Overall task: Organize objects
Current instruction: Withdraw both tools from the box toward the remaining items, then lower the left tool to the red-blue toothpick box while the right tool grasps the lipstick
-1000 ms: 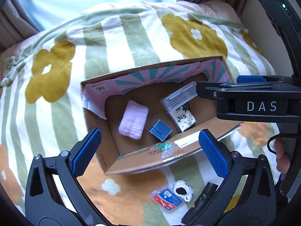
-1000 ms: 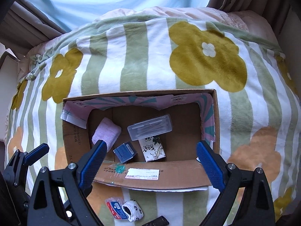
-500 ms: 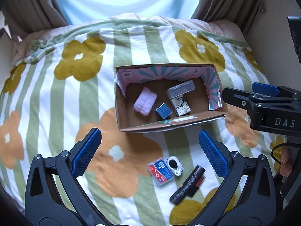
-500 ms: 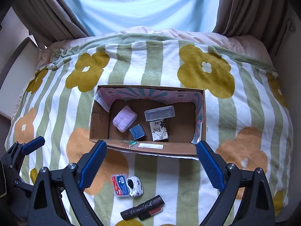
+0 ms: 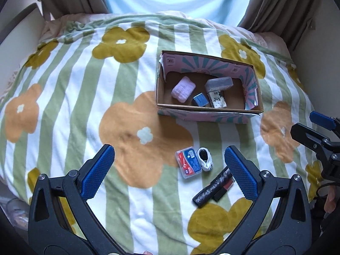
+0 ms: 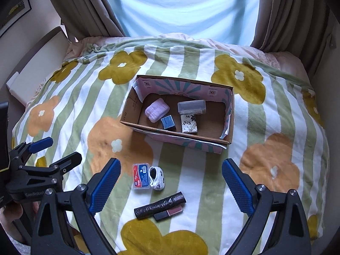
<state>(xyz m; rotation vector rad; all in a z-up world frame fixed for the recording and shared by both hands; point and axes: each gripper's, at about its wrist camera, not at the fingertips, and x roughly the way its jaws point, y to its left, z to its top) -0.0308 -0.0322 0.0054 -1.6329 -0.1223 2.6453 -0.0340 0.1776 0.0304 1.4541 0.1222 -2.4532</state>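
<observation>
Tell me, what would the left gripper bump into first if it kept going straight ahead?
Probably the blanket. The open left gripper points down at the bed, with the small plastic case and the little sock closest to its line. Depth is hard to judge here.

Domestic bedroom: a bed covered by a striped, flower-printed blanket [image 6: 191, 68], brown curtains [image 6: 85, 10] flanking a bright window [image 6: 180, 6], framed picture [image 6: 14, 10] on wall.
</observation>
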